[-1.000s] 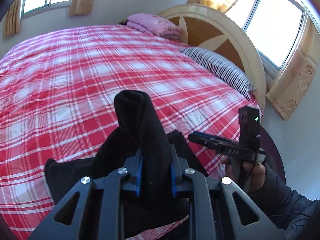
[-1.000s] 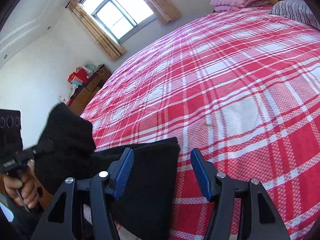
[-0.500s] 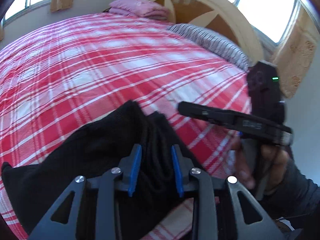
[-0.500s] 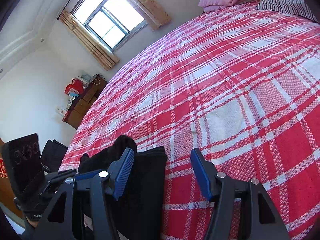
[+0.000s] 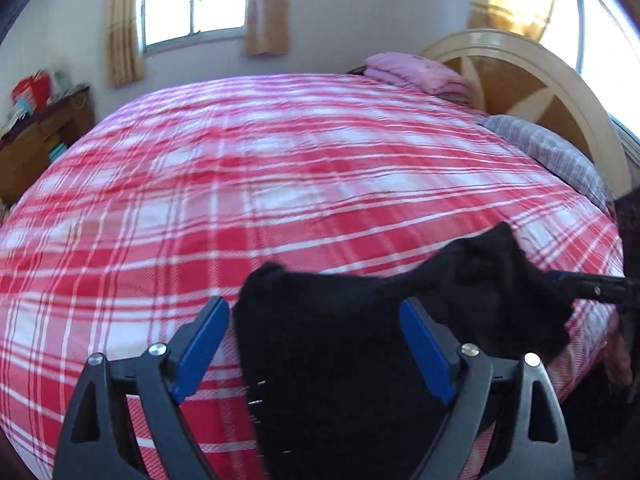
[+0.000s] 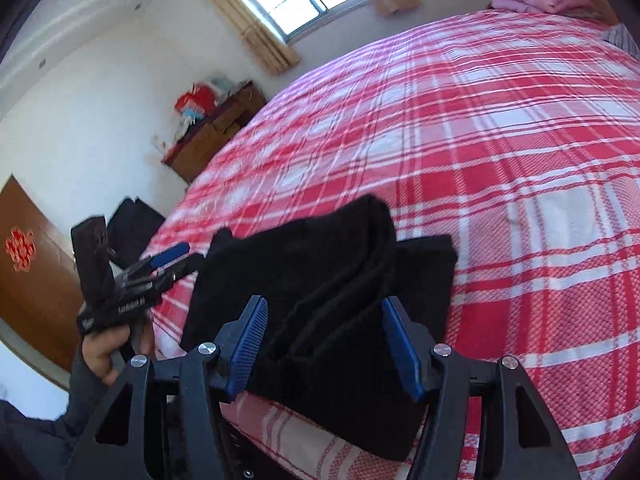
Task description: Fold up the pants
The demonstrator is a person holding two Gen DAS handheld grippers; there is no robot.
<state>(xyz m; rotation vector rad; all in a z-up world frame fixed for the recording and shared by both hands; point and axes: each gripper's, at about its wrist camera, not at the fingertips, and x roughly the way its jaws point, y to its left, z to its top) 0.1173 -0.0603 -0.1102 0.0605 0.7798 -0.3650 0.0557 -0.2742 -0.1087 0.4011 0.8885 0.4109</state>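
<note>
Pants (image 6: 320, 292), black and bunched into a thick bundle, lie at the near edge of the red plaid bedspread (image 6: 500, 140), their long axis seemingly running away from the person, though blur makes that uncertain. The right gripper (image 6: 324, 340) is nearer: its jaws stand apart astride the top fold, pads apparently not pressing. The left gripper (image 5: 316, 344) hangs just before the bundle's left edge, its jaws opening wide, cloth showing between them but not touched. Whichever hand pinches next, the right sits better placed.
</note>
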